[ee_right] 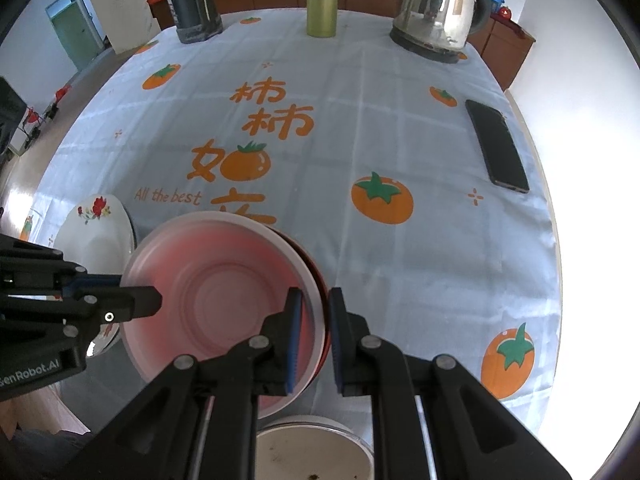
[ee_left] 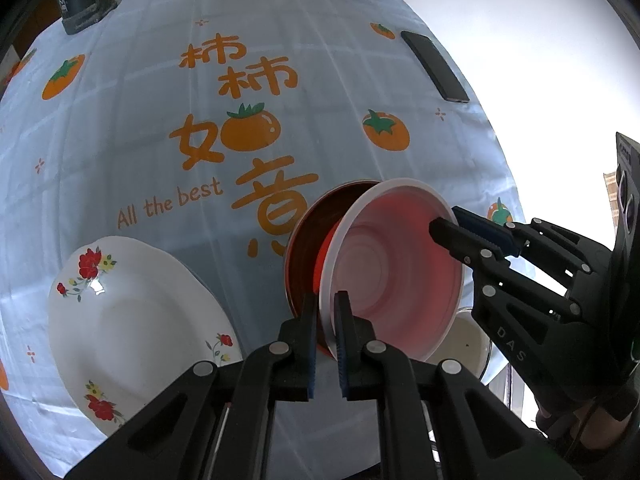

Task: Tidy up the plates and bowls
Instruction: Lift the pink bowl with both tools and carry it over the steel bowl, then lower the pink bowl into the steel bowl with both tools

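Note:
A white translucent bowl sits nested inside a red bowl. My left gripper is shut on the pair's rim, one finger inside the white bowl and one outside the red. On the opposite rim my right gripper is shut the same way. Together they hold the bowls over the near part of the table. To the left a white plate with red flowers lies on the cloth. An off-white bowl stands under the held pair at the near edge.
The table carries a pale blue cloth printed with orange fruit. A black phone lies at the right edge. At the far edge stand a steel kettle, a green bottle and a dark flask.

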Demonstrator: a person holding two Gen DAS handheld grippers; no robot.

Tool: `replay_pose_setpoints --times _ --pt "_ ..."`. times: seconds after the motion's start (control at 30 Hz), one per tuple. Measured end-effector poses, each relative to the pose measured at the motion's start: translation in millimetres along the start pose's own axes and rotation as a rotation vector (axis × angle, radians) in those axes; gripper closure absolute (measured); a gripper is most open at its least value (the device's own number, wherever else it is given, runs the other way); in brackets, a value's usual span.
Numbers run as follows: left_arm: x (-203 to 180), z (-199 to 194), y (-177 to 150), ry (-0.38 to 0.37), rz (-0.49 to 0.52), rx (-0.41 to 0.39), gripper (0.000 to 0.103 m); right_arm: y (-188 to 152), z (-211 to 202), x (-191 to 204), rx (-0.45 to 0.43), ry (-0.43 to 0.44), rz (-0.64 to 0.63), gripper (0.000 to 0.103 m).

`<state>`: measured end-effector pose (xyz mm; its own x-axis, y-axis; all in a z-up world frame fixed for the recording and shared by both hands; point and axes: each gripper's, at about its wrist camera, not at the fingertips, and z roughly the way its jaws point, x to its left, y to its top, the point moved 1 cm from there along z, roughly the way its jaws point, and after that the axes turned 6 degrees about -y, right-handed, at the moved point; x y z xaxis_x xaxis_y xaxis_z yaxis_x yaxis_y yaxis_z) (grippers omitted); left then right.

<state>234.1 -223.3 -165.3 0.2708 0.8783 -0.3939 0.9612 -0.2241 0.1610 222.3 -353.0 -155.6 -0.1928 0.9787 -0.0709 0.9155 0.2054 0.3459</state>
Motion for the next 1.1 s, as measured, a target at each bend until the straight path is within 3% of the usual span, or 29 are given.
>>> replay_pose_setpoints --times 1.1 --pt "2.1 9.8 -3.9 -0.024 -0.03 0.048 0.092 -0.1 8.1 2.0 0.024 -0.013 -0.038 0.09"
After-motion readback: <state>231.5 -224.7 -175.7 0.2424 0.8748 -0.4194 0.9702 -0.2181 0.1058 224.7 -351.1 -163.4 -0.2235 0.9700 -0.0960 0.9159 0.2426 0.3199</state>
